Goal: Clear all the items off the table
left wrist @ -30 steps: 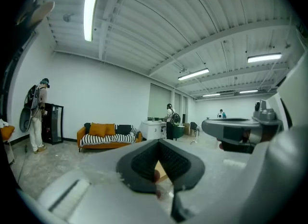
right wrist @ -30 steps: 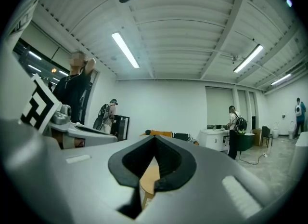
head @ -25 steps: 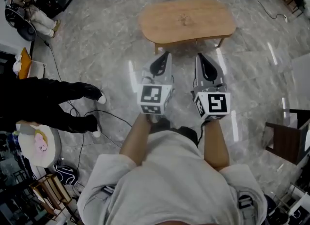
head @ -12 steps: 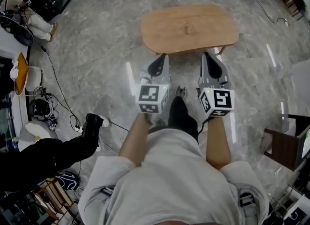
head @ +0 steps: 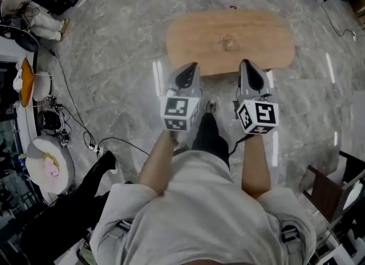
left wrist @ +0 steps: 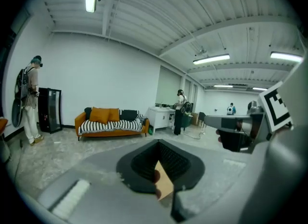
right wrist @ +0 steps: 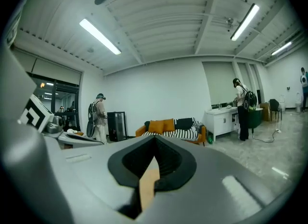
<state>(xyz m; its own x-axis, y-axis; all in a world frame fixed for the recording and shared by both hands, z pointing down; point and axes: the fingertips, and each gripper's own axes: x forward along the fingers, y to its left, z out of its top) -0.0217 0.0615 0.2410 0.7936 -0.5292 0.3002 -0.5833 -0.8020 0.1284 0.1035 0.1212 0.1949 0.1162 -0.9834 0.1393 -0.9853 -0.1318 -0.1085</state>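
Small object [head: 228, 43] on wooden worktop [head: 188, 33] too blurred to identify, near edge hidden behind my left gripper [head: 190, 67] and right gripper [head: 247, 64], both jaws pressed together, empty.

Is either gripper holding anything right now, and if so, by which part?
Nothing is held. The left gripper and the right gripper each have their jaws together with nothing between them, near the wooden table.

I'm looking at a big open lab dressed up as a living room: marble-look floor [head: 114, 41], an orange striped sofa [left wrist: 111, 122], a low wooden bench [head: 194, 36], strip lights [right wrist: 100, 36] on a bare ribbed ceiling [right wrist: 159, 20], loose cables [head: 71, 107], and people [left wrist: 30, 98] wearing backpack gear.
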